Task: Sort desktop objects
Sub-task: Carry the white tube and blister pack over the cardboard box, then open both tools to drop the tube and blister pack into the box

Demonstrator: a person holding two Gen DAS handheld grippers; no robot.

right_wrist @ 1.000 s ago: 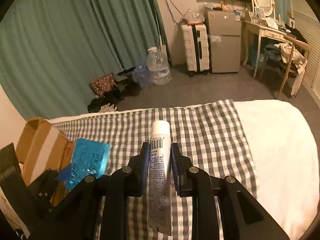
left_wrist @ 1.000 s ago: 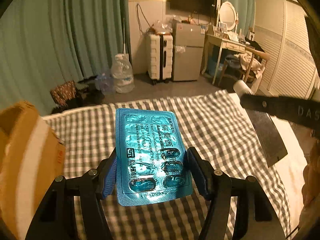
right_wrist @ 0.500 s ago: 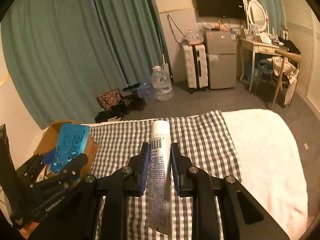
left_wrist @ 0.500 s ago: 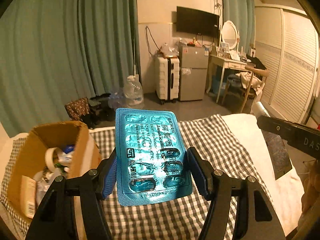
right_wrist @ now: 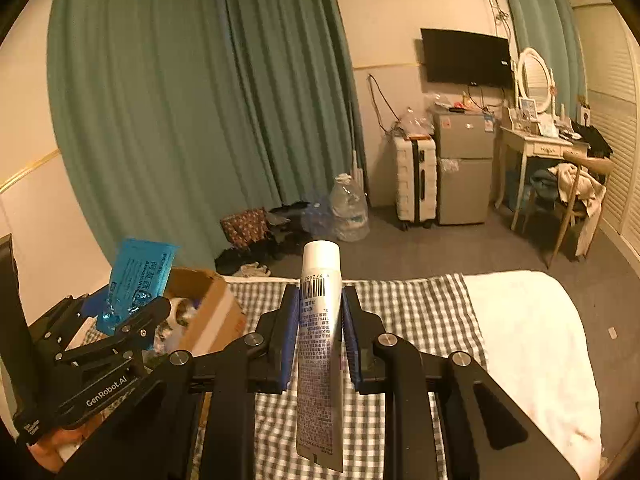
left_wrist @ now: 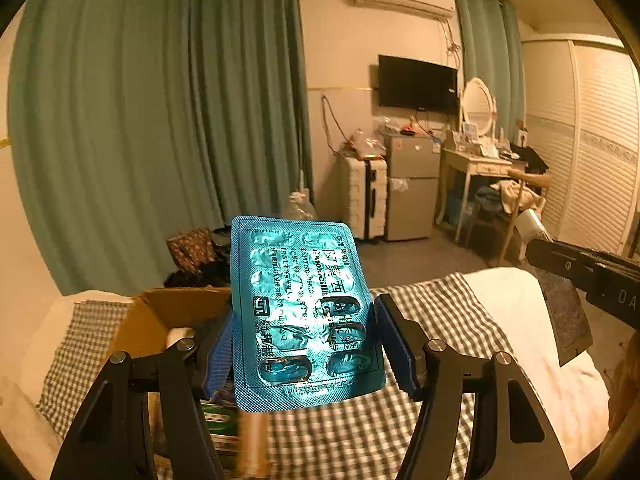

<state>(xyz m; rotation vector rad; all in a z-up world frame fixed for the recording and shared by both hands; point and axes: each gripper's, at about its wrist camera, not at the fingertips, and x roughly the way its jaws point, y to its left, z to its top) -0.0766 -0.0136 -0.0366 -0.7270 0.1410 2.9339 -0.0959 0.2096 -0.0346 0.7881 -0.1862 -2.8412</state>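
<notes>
Left wrist: left gripper (left_wrist: 302, 344) clamps blister pack (left_wrist: 298, 308); right gripper (right_wrist: 320, 334) clamps tube (right_wrist: 320, 344).

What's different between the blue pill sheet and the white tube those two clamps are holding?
The pill sheet is flat, wide and shiny blue foil; the tube is narrow, rounded and white with a barcode. The left hand-held gripper stands wide across the sheet; the right hand-held gripper is nearly closed on the tube. The sheet hangs over the cardboard box; the tube over the checked cloth. Both are gripped off the surface.
</notes>
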